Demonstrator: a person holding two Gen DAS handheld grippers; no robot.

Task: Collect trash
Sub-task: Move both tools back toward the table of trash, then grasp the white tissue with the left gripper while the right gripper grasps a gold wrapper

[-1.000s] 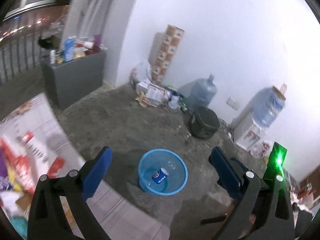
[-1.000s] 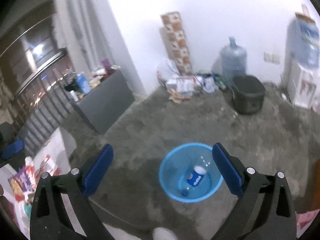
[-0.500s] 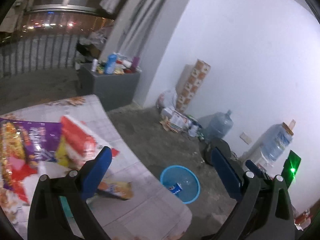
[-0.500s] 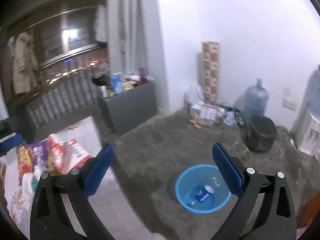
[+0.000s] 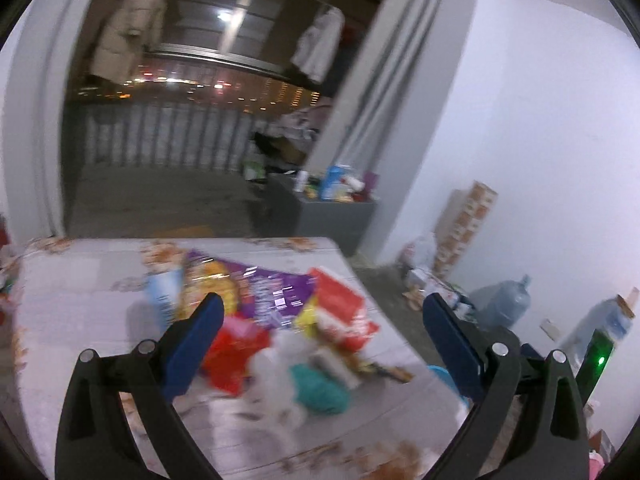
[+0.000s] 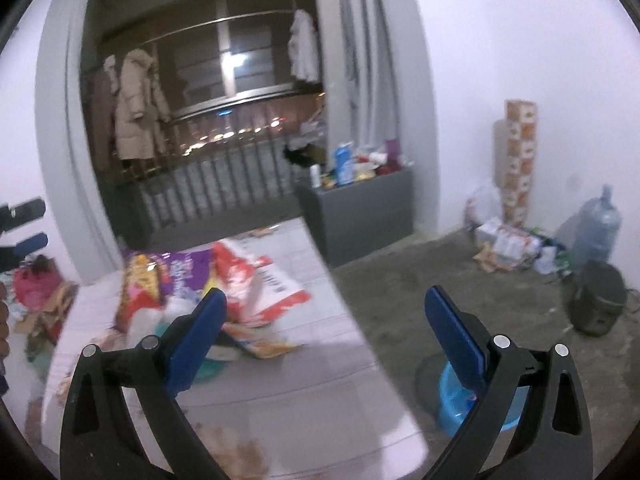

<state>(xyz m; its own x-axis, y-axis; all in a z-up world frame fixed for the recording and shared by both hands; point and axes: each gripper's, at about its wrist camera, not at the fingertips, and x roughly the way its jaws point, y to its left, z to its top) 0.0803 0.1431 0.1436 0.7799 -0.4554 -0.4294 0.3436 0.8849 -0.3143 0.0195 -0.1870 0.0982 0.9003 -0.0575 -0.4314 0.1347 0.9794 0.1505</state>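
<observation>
Both open, empty grippers (image 5: 316, 332) (image 6: 324, 320) swung from bin (image 6: 452, 396) to table (image 5: 80, 280); your wrappers (image 5: 280, 292), frame centre, remain uncollected.

No lettering can be read in either view. The purple wrapper (image 5: 276, 296) and the red-and-white packet (image 6: 276, 280) on the table (image 6: 320, 400) carry print, seemingly lines of text, blurred beyond reading.

Both tools swung up from blue basket (image 6: 476, 400) toward table (image 5: 80, 280) litter (image 5: 280, 332).
</observation>
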